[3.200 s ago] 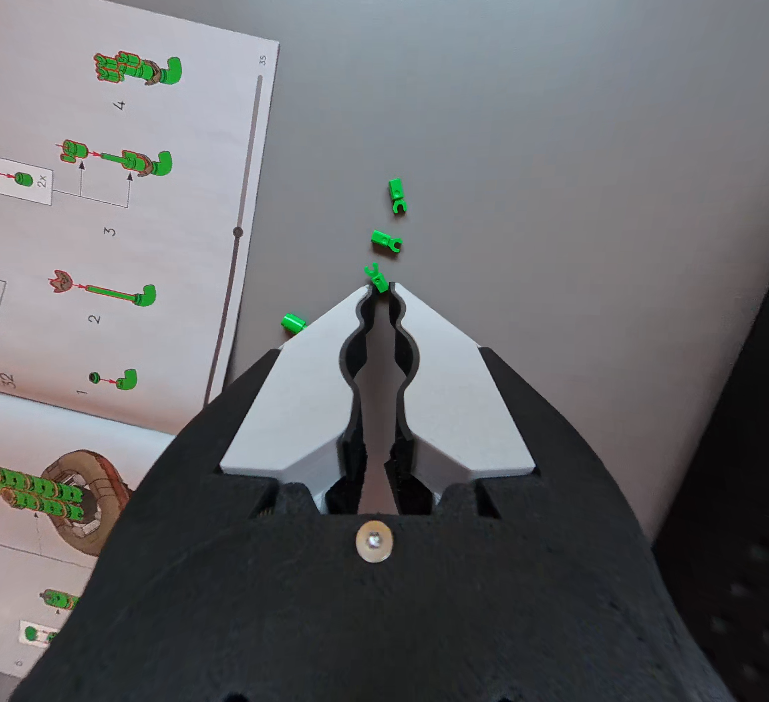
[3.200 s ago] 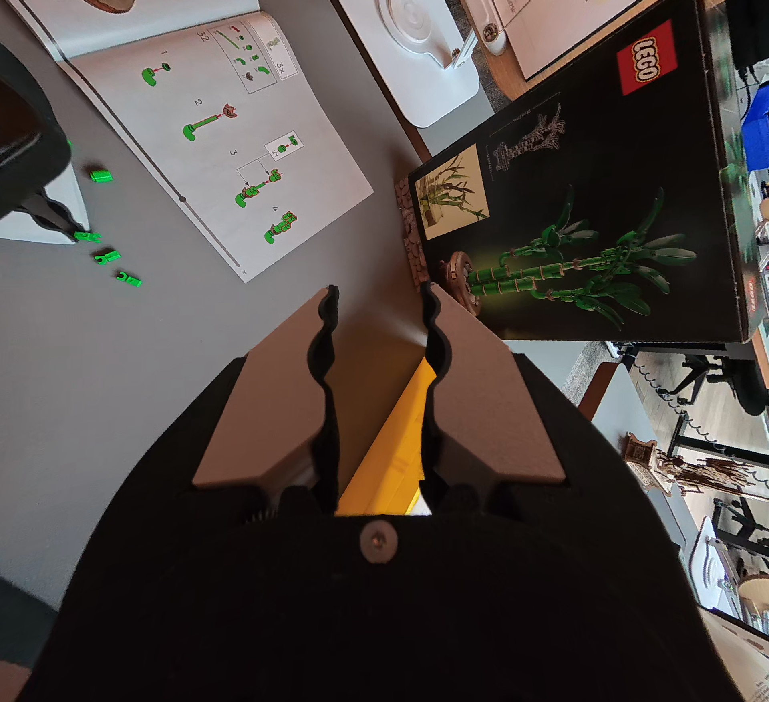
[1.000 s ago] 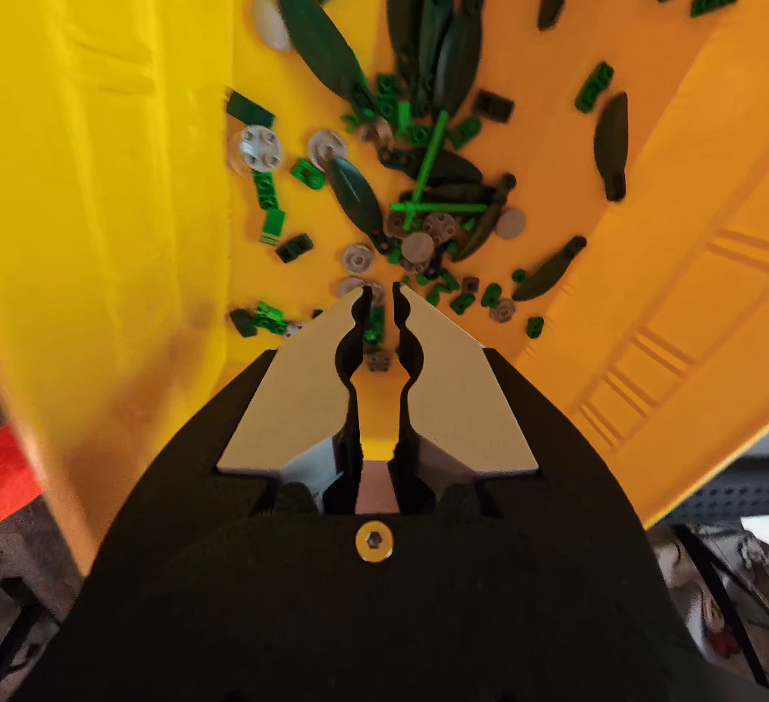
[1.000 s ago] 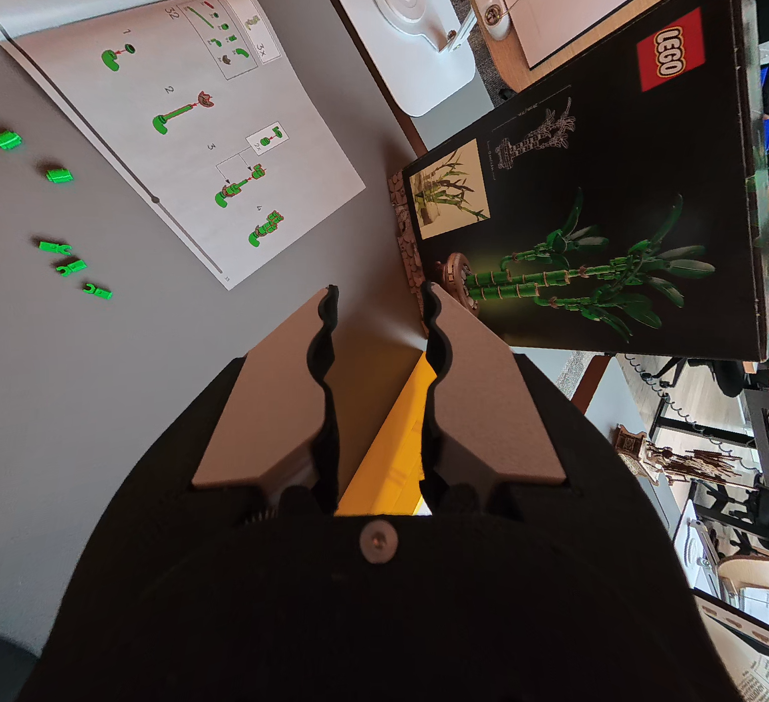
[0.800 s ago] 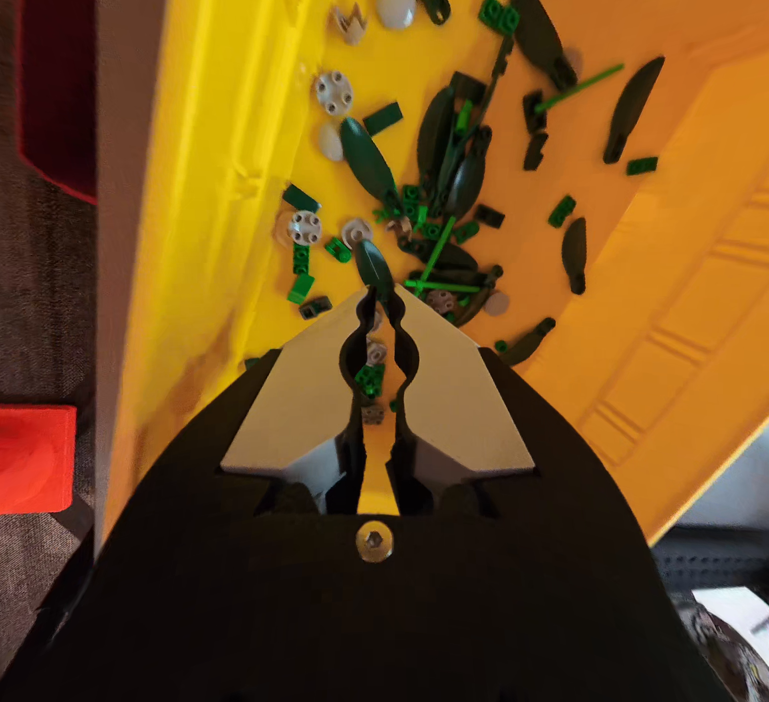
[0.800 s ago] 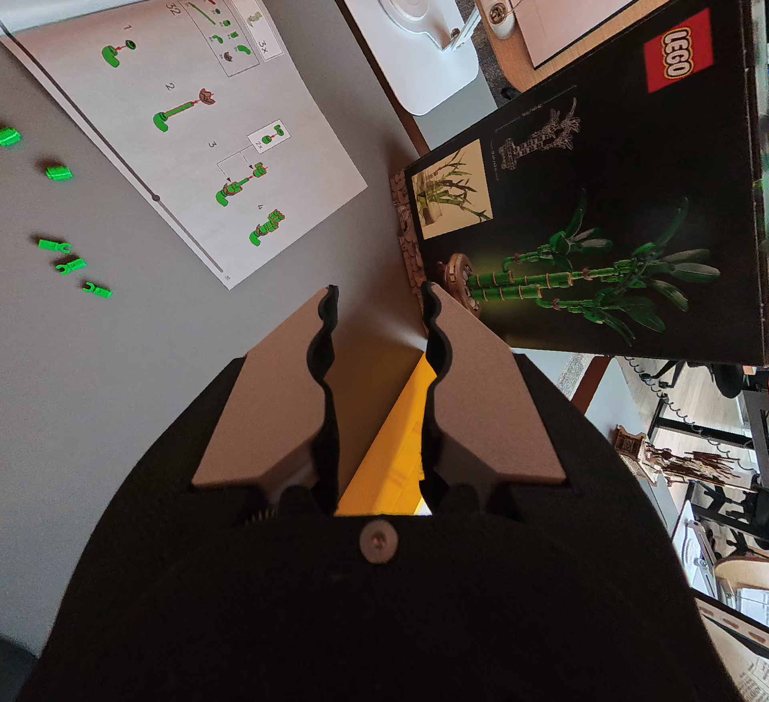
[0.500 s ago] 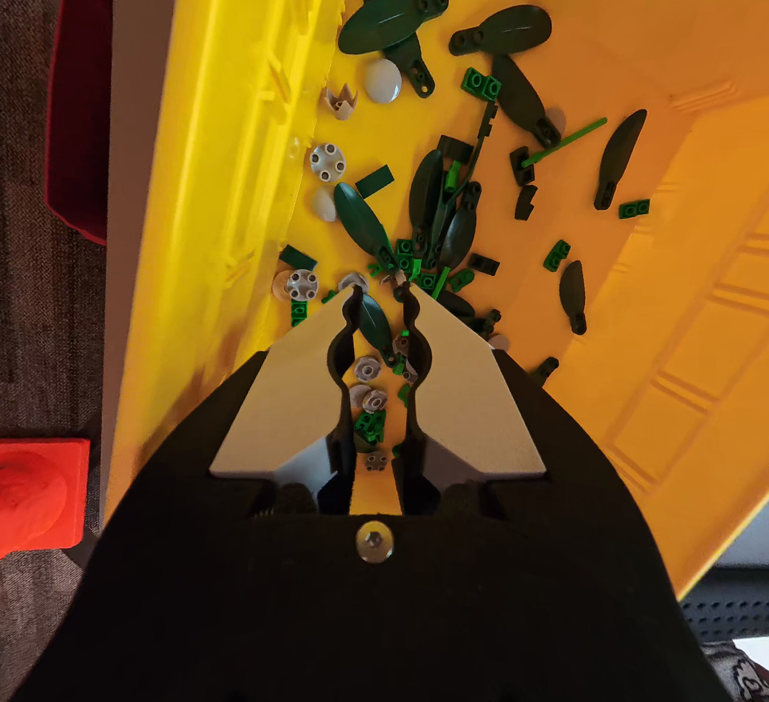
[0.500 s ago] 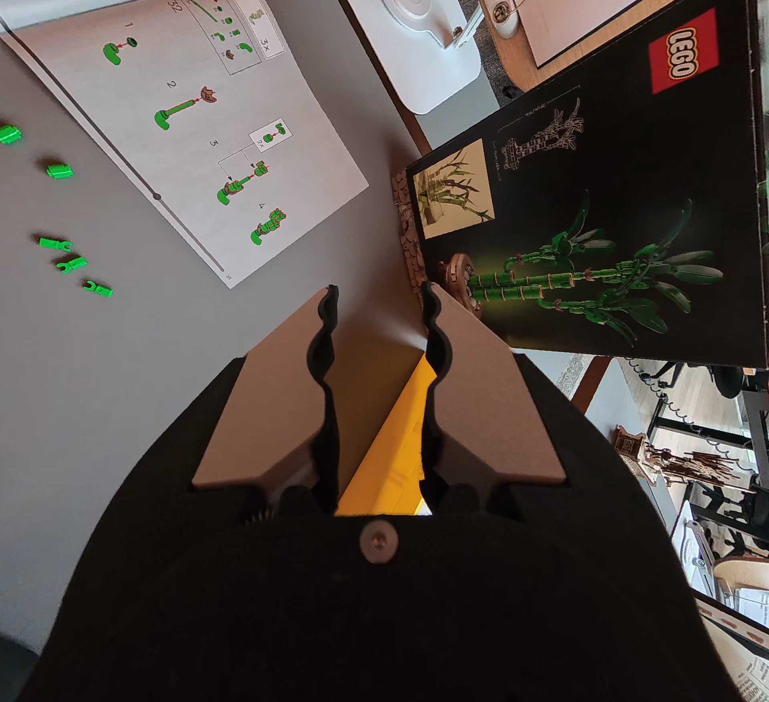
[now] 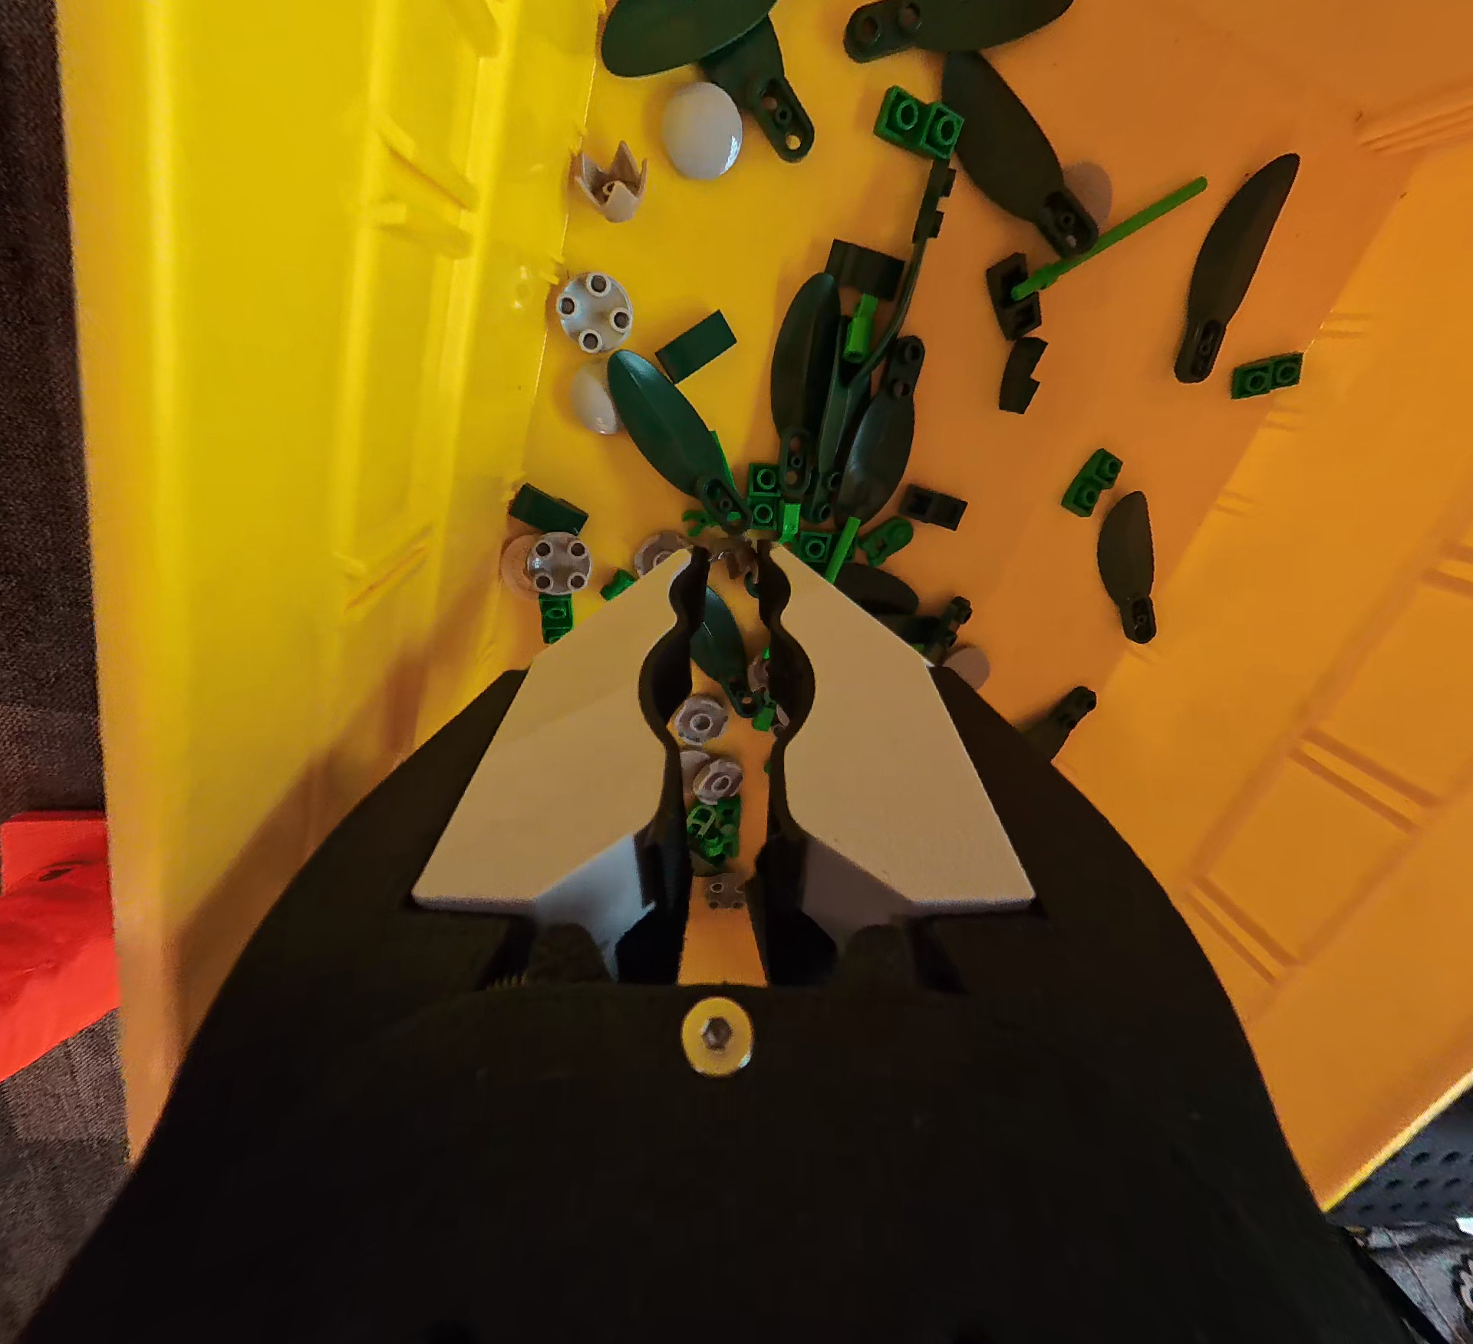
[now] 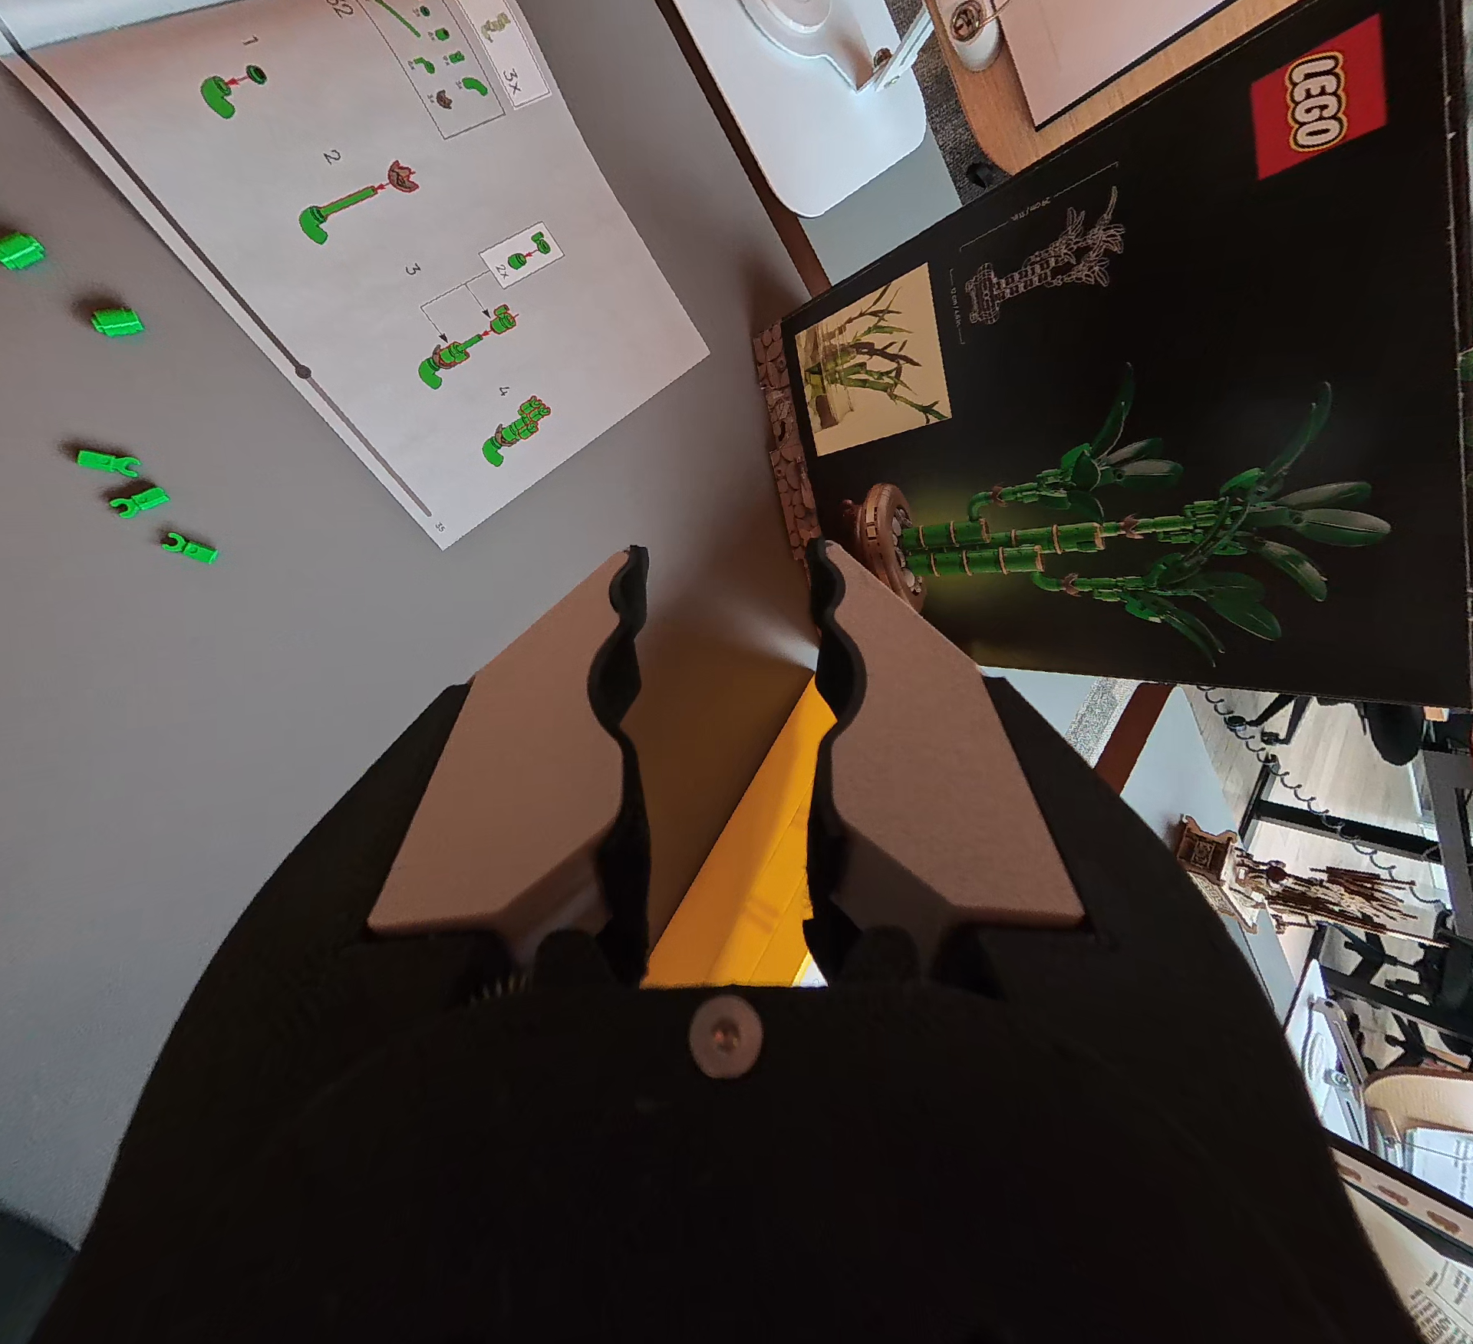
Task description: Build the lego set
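Left gripper point(image 9: 727, 563) over yellow bin point(image 9: 319, 349)
Its jaws stand slightly apart, holding nothing, above dark green leaves point(image 9: 665, 421), grey round plates point(image 9: 594, 312) and small green bricks point(image 9: 918, 120).

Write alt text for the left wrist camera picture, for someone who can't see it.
The left gripper, jaws slightly apart and holding nothing, points down into a yellow bin, its tips over a pile of loose Lego pieces. The pieces are mostly dark green leaves, small bright green parts and grey round plates scattered over the bin floor.
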`<state>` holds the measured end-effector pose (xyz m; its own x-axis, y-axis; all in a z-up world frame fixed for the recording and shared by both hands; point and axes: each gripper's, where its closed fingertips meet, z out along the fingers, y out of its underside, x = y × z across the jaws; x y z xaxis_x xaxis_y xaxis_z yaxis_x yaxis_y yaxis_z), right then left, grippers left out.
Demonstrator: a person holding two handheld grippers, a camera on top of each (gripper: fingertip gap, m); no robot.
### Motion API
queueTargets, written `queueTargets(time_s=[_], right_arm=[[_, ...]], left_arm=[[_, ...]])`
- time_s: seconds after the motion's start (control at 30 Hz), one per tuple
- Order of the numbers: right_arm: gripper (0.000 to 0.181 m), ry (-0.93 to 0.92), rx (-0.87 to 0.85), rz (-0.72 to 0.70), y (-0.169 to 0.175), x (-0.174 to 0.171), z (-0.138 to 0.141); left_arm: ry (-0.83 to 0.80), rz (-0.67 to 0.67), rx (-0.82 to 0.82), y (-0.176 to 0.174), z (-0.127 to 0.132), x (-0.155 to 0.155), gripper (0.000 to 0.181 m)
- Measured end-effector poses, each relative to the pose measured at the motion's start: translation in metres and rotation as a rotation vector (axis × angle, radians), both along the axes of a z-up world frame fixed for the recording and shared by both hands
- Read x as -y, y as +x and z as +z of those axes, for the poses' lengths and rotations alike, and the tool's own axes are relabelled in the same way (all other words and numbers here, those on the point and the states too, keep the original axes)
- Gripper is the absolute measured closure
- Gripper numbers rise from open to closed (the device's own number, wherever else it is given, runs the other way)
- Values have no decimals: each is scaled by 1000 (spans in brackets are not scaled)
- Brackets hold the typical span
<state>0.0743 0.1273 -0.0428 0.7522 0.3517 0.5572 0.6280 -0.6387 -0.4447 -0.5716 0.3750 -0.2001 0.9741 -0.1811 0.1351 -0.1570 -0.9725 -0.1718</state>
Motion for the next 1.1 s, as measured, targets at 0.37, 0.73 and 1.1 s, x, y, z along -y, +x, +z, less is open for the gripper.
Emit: queueTargets(time_s=[0.37,0.73,1.1], right_arm=[[141,-10,2,4,-1,0,-2],[141,-14,2,3,0,1,-3],[141,-10,-5,6,0,1,-2]], left_arm=[[162,-33,257,45,36,-23,171],[84,-278,145,87,9,-17,170],[206,-227,-53,21,42,-10,152]])
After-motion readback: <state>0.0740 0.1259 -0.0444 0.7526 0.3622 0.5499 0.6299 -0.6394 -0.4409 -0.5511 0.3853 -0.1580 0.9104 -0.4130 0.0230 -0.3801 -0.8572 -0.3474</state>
